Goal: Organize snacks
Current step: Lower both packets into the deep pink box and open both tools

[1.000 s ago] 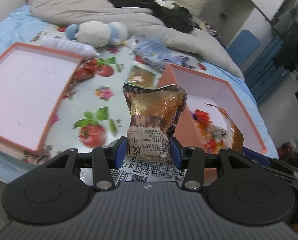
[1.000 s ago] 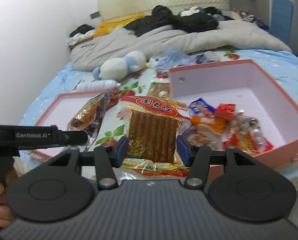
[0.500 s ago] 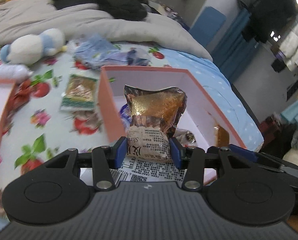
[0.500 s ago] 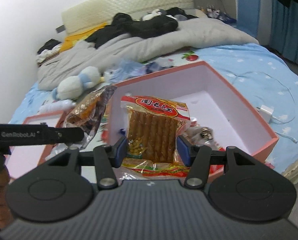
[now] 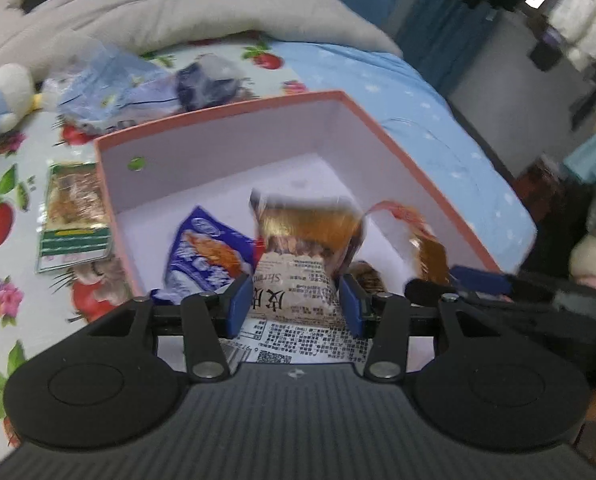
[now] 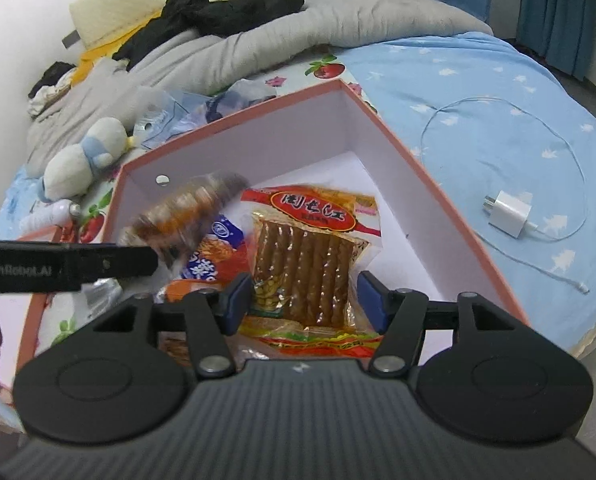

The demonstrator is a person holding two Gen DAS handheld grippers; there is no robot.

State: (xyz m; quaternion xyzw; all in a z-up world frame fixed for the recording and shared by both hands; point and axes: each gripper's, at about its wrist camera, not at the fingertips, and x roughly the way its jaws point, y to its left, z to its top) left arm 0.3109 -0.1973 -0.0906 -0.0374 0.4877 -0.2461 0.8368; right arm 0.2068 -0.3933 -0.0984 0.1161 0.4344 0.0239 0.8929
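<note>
Both wrist cameras look down from close above, facing 12 o'clock into the same pink box point(image 5: 426, 168) point(image 6: 438, 184) on the bed. The left view sits nearer its left wall; the right view takes in more blue sheet at 3 o'clock, with a charger point(image 6: 510, 216)

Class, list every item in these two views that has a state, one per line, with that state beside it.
Box: open, lid off, snacks inside.
Left gripper: jaws shut on brown bag.
Brown bag: held upright over the box.
Right gripper: jaws around the red packet, right pad apart from it.
Red packet: sealed, over the box.
Blue packet: lying in the box.
Green packet: flat on the bed, outside.
Charger: unplugged.
</note>
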